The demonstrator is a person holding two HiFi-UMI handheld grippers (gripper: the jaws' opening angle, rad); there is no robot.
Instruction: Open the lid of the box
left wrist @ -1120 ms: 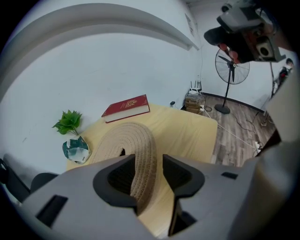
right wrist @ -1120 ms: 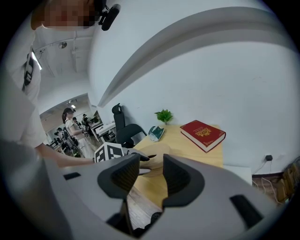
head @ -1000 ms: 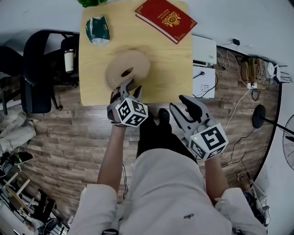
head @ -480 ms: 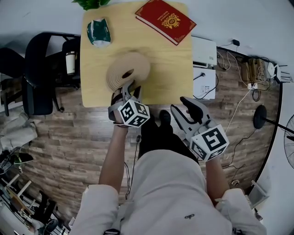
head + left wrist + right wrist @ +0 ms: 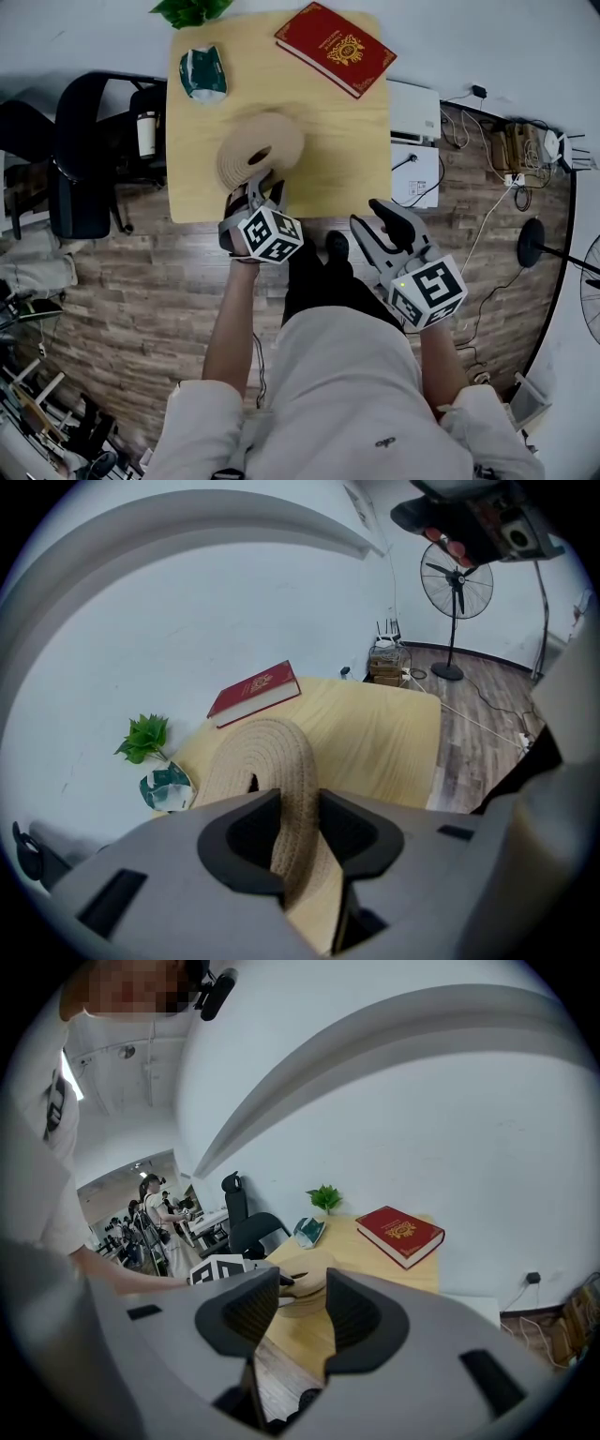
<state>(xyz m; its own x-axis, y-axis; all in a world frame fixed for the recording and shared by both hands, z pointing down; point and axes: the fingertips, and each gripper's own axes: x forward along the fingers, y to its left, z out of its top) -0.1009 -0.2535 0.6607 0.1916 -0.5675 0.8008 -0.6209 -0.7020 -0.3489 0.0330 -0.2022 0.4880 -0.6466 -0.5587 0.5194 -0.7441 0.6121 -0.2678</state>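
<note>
- The one red book (image 5: 336, 49) bears a gold emblem on its cover; any lettering is too small to read.
- Each tool carries one cube of black-and-white square markers.
- One woven lid (image 5: 267, 761) lies on one round woven box (image 5: 236, 167) at the near middle of the wooden tabletop (image 5: 347, 141); whether the lid has lifted off the box I cannot tell.
- The left tool (image 5: 261, 184) has its jaws closing on the lid's near rim, which fills the gap, with both pads against it.
- The right tool (image 5: 367, 214) is off the tabletop's near edge, over the wooden floor, jaws apart with nothing between them.
- One leafy plant (image 5: 190, 9) and one green-and-white patterned object (image 5: 202, 73) are at the far left corner.
- One office chair (image 5: 80, 150) is left of the tabletop.
</note>
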